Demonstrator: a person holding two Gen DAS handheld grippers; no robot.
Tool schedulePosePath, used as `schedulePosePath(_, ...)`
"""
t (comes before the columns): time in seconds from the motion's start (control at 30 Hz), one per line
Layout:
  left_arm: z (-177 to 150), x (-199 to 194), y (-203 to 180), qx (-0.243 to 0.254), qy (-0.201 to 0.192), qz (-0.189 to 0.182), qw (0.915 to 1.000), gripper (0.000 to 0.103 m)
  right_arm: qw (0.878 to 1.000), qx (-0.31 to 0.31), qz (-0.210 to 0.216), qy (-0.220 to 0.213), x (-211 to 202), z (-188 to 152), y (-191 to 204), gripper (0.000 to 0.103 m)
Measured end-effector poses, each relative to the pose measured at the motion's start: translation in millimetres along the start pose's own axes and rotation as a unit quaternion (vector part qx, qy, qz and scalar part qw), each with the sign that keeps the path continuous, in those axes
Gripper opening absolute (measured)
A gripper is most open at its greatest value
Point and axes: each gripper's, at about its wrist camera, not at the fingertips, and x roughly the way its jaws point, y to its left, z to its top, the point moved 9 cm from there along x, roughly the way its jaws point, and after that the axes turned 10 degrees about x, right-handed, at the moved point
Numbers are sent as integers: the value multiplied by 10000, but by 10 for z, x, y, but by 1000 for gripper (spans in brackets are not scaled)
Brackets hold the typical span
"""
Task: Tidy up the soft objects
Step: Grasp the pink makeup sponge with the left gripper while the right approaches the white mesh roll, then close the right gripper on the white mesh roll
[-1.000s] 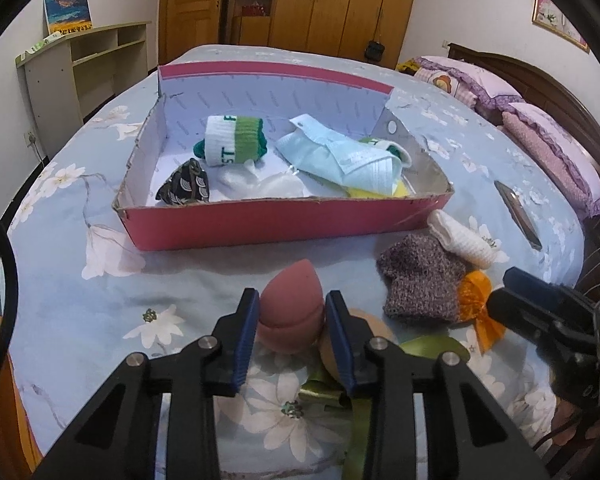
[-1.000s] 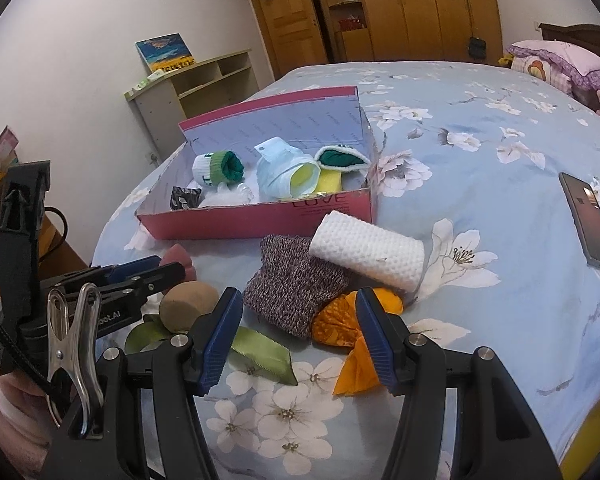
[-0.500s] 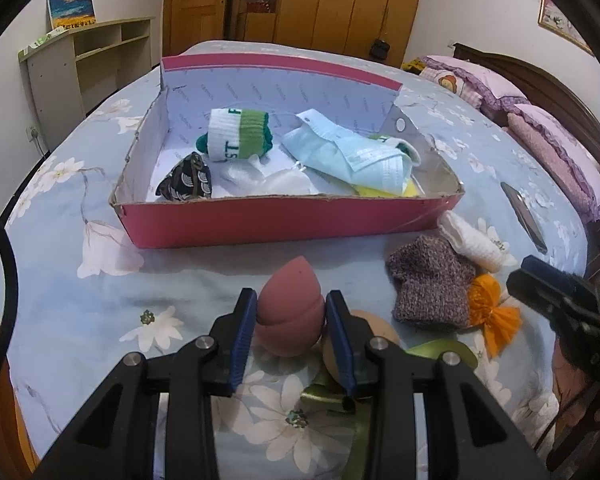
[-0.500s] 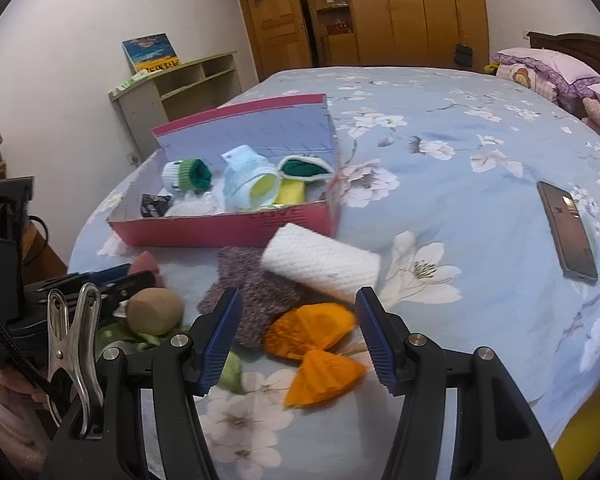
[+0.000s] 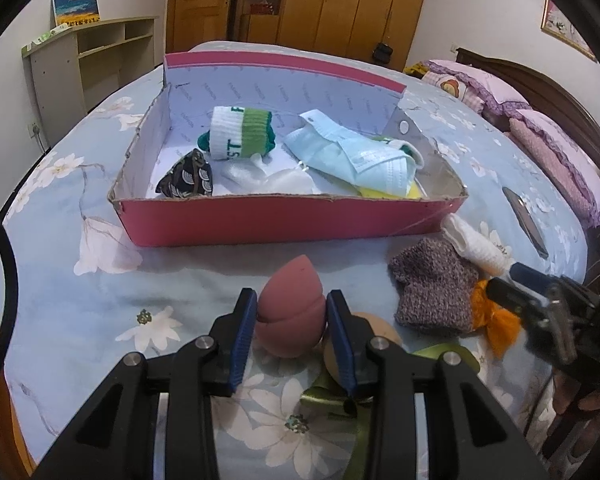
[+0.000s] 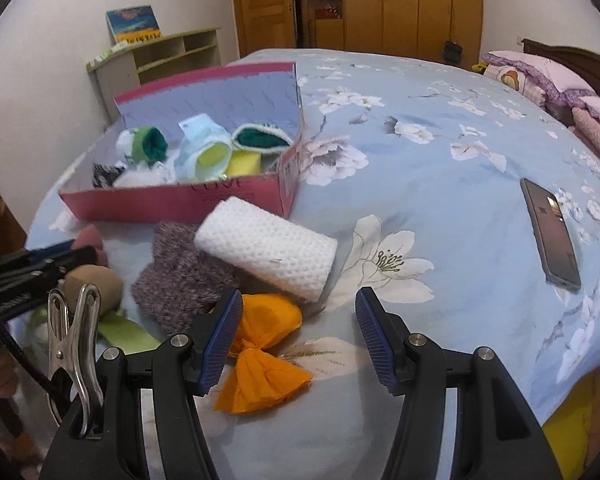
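Here the left gripper (image 5: 292, 320) jaws clamp the pink sponge (image 5: 292, 316); right gripper (image 6: 298, 336) jaws gape

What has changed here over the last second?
The right gripper moved forward over the orange fabric bow, jaws open. The left gripper, shut on the pink egg-shaped sponge, edged toward the red cardboard box. Everything else stayed put.

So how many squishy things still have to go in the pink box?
The pink box already holds socks and a face mask. The left gripper squeezes the pink sponge. Outside remain the tan sponge, purple knit, white roll, orange bow and green ribbon.
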Motion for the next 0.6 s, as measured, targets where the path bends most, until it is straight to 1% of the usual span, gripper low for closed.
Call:
schedulePosePath(0.23, 8, -6, -4, 52, -43, -37, 10000, 36, 9993, -291, -202, -119, 108, 54, 68, 60)
schedulePosePath(0.33, 21, -37, -16, 87, -83, -59, 9999, 35, 9994, -253, -154, -187, 129, 76, 79, 60)
schedulePosePath(0.4, 35, -65, -11, 71, -113, -81, 9999, 34, 9998, -70, 1, -211, 140, 80, 71, 54)
schedulePosePath(0.43, 42, -84, -5, 55, -128, -88, 9999, 34, 9997, -2, 104, -209, 144, 75, 78, 46)
schedulePosePath(0.47, 49, -101, 0, 40, -141, -91, 9999, 34, 9996, 40, 177, -206, 148, 69, 83, 41)
schedulePosePath(0.6, 86, -186, 16, 42, -257, -84, 9996, 34, 9994, 14, 268, -224, 146, 44, 121, 31)
